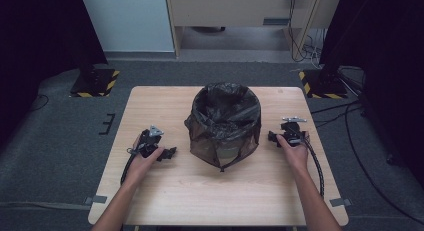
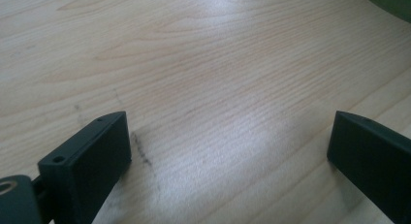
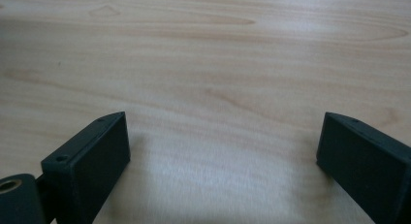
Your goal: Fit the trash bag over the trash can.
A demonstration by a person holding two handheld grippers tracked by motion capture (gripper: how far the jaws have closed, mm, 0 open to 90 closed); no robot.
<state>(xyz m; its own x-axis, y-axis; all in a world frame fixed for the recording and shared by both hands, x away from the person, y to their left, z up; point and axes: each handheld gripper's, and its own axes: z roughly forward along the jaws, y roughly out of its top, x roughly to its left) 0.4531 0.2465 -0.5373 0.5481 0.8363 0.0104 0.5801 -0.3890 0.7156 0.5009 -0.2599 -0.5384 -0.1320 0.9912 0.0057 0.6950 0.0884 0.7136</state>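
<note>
Grey carpet surrounds a light wooden surface, behind which stand a pale wall panel and a wooden desk. At the centre of the surface sits a small bin lined with a black bag, whose edge is folded over the rim and whose slack hangs down the sides. The bin stands between the two grippers and touches neither.

Left gripper: held low at the left of the bin, jaws pointing toward it. In the left gripper view the jaws stand wide apart with bare wood grain between them; nothing is held or touched. A dark green edge at the top right corner of that view is probably the bin's side.

Right gripper: held low at the right of the bin, jaws likewise turned toward it. In the right gripper view the jaws are spread wide over bare wood and hold nothing.

Step in hand, as judged: the approach, before any contact with the bag. The next move probably calls for raising both grippers to the rim and closing each on the folded bag edge at opposite sides, gripping film alone rather than the bin wall.
</note>
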